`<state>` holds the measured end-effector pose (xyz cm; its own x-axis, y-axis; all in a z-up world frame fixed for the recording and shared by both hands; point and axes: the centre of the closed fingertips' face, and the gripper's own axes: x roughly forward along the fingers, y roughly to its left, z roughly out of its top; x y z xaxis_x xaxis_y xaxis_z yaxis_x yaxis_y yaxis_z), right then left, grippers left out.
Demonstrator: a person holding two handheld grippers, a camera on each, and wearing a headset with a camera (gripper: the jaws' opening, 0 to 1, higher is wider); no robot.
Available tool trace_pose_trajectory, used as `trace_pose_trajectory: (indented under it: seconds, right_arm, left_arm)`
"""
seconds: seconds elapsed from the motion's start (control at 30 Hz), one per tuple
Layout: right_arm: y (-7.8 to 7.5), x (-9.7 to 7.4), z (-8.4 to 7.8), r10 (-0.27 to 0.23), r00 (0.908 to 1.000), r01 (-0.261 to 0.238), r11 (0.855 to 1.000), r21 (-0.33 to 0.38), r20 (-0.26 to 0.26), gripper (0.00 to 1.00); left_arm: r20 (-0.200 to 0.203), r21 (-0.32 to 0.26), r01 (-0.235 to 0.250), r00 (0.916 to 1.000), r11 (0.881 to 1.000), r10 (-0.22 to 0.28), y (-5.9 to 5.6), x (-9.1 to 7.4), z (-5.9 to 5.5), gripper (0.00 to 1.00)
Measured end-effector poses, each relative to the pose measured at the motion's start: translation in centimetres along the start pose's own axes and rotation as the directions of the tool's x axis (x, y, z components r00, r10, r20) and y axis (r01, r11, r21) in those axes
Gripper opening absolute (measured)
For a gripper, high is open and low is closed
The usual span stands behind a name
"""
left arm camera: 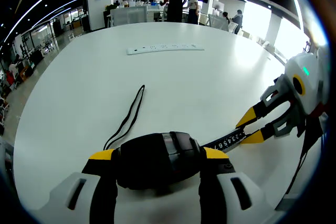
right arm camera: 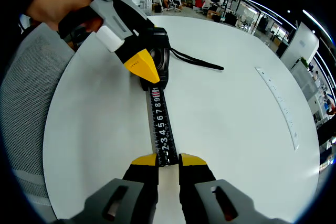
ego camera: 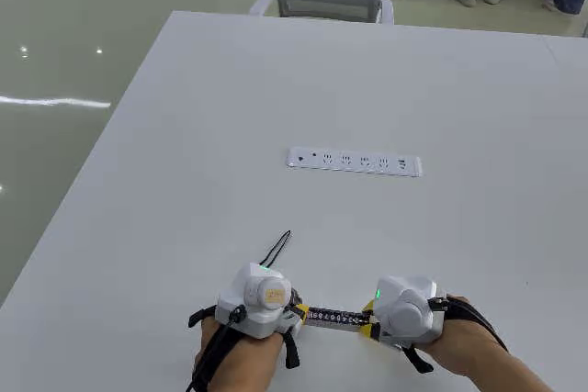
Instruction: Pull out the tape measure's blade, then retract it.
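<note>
My left claw (left arm camera: 157, 154) clamps tape measure case (left arm camera: 157, 167) at near edge of bench (ego camera: 367, 80); my right claw (right arm camera: 168, 159) pinches blade (right arm camera: 160, 121) tip, short length drawn out between claws.

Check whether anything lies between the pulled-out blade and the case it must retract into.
Nothing visible: the blade runs over bare table from the right tongs straight into the case held by the left tongs; the strap lies beyond it.
</note>
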<state>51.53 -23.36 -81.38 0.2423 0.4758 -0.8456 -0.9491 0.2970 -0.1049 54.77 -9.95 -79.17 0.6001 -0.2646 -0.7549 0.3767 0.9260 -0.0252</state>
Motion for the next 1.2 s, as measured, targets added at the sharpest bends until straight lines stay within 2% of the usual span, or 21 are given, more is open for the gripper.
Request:
trace_pose_trajectory:
  seconds: [1.2]
  right_arm:
    - [0.5, 1.4, 2.2, 0.013, 0.9998, -0.013, 1.0, -0.008, 0.014, 0.13]
  left_arm:
    - [-0.001, 0.0, 0.002, 1.0, 1.0, -0.002, 0.0, -0.2, 0.0, 0.6]
